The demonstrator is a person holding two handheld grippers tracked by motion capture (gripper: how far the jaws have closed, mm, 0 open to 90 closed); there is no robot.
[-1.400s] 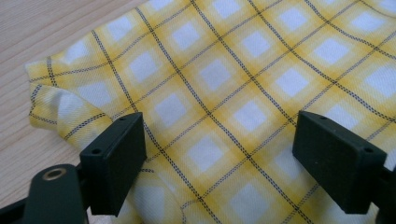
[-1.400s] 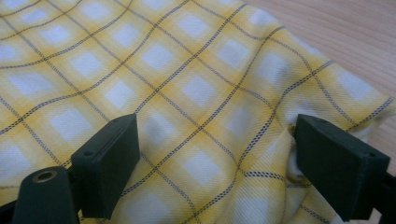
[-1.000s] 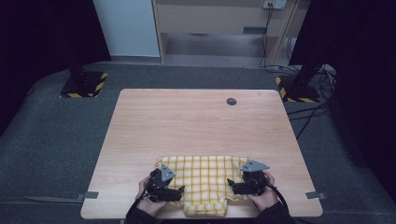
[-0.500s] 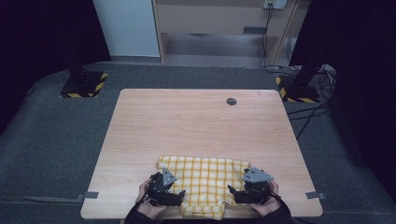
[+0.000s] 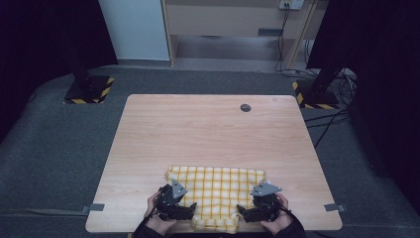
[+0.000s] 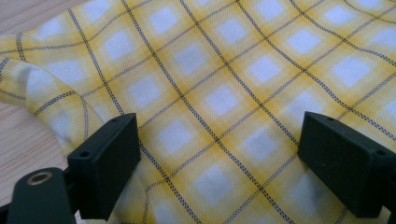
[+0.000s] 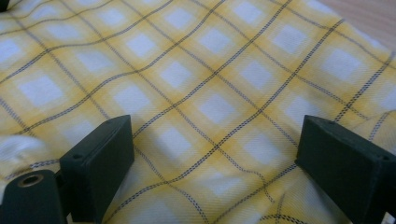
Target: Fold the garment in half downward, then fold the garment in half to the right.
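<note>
A yellow plaid cloth point(image 5: 218, 186) lies folded flat near the table's front edge. My left gripper point(image 5: 190, 207) rests over its near left part, jaws open and pointing inward. In the left gripper view the cloth point(image 6: 219, 60) lies under the left gripper point(image 6: 219, 140), and the pads stand wide apart without pinching any fabric. A folded hem curls at the left. My right gripper point(image 5: 241, 210) is over the near right part, also open. The right gripper view has the cloth point(image 7: 187, 56) spread beneath the right gripper point(image 7: 215, 140), with nothing gripped.
The wooden table point(image 5: 208, 129) has a small dark round cap point(image 5: 245, 107) near its far edge. Grey carpet surrounds it. Two stand bases with hazard stripes point(image 5: 89, 89) sit beyond the far corners, and cables point(image 5: 327, 119) trail at the right.
The right gripper has drawn back a little toward the near edge of the table. The left gripper has stayed put, and the cloth lies much as before.
</note>
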